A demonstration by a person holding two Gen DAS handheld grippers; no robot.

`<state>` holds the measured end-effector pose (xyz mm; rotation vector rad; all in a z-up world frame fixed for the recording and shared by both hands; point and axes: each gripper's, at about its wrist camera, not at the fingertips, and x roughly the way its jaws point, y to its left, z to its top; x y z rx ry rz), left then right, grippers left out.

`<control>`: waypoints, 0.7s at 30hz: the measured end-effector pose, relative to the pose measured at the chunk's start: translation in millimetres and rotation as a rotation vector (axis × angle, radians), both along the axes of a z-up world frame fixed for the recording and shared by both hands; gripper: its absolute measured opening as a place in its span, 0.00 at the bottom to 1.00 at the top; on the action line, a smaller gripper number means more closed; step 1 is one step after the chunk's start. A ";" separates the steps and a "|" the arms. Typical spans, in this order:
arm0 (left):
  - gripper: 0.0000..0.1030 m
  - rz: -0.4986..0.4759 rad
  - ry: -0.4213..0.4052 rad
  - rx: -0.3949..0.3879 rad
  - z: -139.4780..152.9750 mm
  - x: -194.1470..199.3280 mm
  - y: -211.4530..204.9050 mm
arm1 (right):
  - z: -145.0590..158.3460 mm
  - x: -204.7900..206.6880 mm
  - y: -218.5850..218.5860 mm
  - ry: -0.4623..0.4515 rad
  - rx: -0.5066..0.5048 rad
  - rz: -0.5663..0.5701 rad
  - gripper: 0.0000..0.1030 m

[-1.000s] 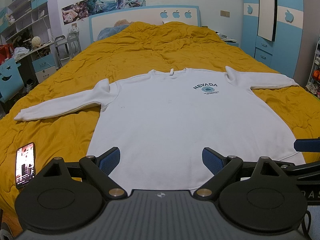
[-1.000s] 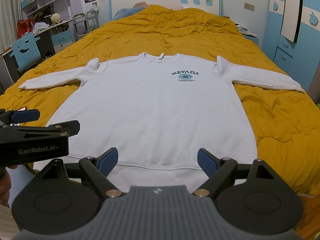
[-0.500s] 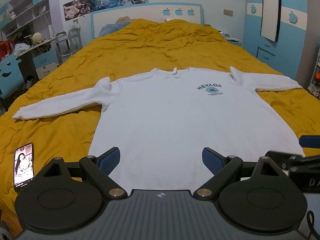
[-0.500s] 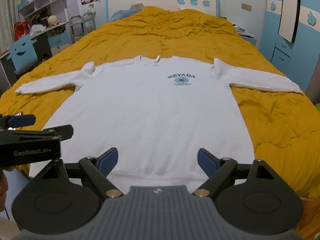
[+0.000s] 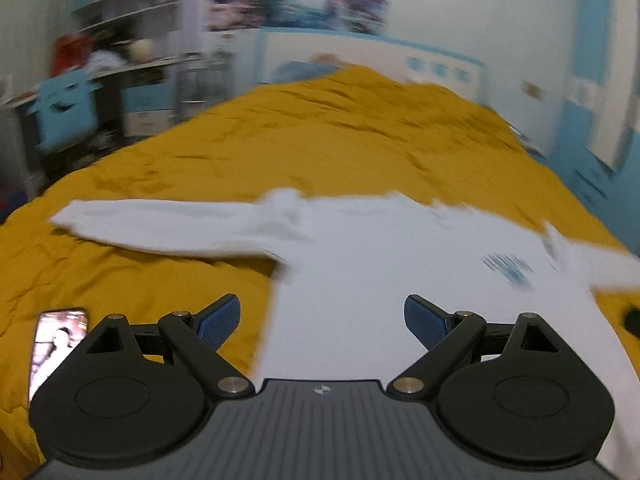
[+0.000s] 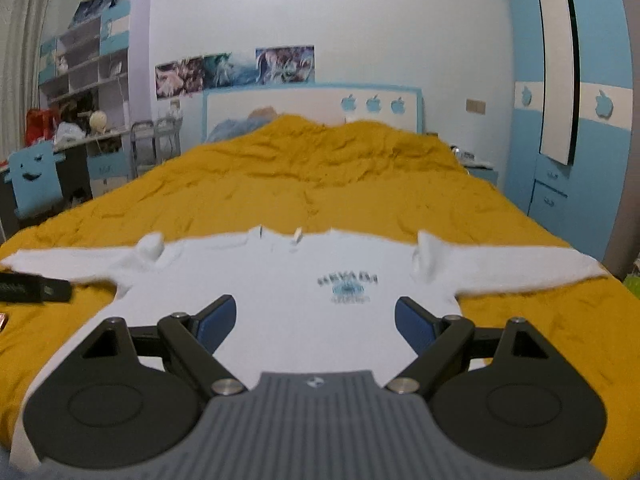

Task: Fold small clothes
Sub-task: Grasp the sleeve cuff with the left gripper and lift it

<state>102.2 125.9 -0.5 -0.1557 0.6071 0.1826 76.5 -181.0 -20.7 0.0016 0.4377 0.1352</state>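
Chest print on white sweatshirt (image 6: 304, 320) too blurred to read; no other legible text

Mustard-yellow quilted bedspread (image 6: 340, 184) covering the bed, creased throughout. White headboard (image 6: 312, 108) with blue trim and three apple motifs. Row of posters (image 6: 236, 68) on the wall above it. Blue-and-white wardrobe (image 6: 568, 120) at right. Shelving (image 6: 86, 64) and cluttered desk (image 6: 80, 148) at left. Lit smartphone (image 5: 56, 344) lying flat on the bedspread.
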 end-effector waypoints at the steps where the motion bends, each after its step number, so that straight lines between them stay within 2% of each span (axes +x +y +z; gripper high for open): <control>1: 1.00 0.037 -0.006 -0.006 0.4 5.8 13.1 | -0.9 7.4 2.1 -0.008 0.009 0.000 0.80; 6: 1.00 0.259 -0.036 -0.035 1.9 40.4 100.1 | -6.2 46.8 22.9 -0.079 0.004 -0.037 0.80; 9: 1.00 0.382 0.004 -0.094 -3.4 61.1 158.3 | -13.7 69.6 39.5 -0.088 -0.037 -0.017 0.80; 13: 0.88 0.524 0.028 -0.172 -16.9 77.3 228.9 | -28.1 103.2 55.2 -0.045 -0.055 0.032 0.76; 17: 0.87 0.647 0.033 -0.279 -37.2 84.5 294.9 | -43.4 141.1 68.7 0.051 -0.059 0.100 0.66; 18: 0.86 0.675 0.041 -0.317 -42.4 85.1 308.8 | -48.9 150.8 72.7 0.088 -0.064 0.112 0.61; 19: 0.85 0.699 0.047 -0.360 -48.7 86.3 322.9 | -54.1 166.4 77.7 0.146 -0.074 0.136 0.50; 21: 0.84 0.726 0.034 -0.441 -61.5 87.0 343.2 | -62.2 188.2 84.0 0.219 -0.076 0.149 0.36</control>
